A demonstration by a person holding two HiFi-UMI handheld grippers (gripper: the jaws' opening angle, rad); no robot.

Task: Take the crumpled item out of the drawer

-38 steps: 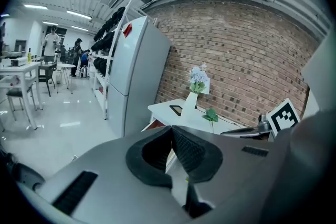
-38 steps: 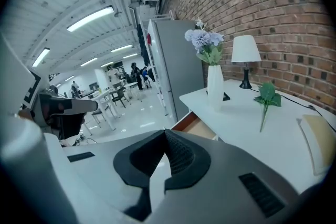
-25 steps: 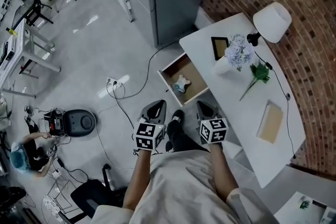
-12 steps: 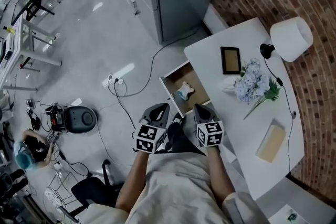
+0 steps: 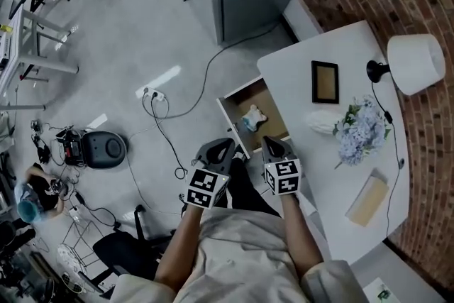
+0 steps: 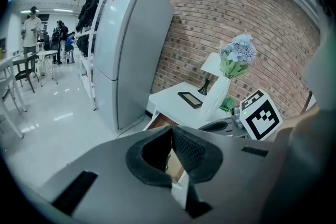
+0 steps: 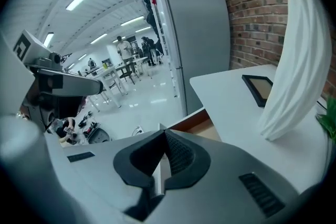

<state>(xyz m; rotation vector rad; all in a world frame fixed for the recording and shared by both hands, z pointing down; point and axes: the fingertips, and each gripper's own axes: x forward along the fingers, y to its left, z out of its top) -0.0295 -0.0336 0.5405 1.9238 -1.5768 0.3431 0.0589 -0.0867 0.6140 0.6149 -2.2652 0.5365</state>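
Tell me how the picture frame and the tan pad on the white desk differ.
The picture frame has a dark border around a tan centre; the tan pad is plain, borderless. The picture frame lies near the open drawer; the tan pad lies past the flowers. Both are rectangular and flat on the white desk.

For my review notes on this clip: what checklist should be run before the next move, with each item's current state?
1. Drawer open: ok.
2. Crumpled item in plain sight inside it, nothing on top: ok.
3. Left tool empty: ok.
4. Left tool jaws apart for a grasp: not ok, together.
5. Right tool jaws apart: not ok, together and empty.
6. Either tool at the item: not ok, both short of it.
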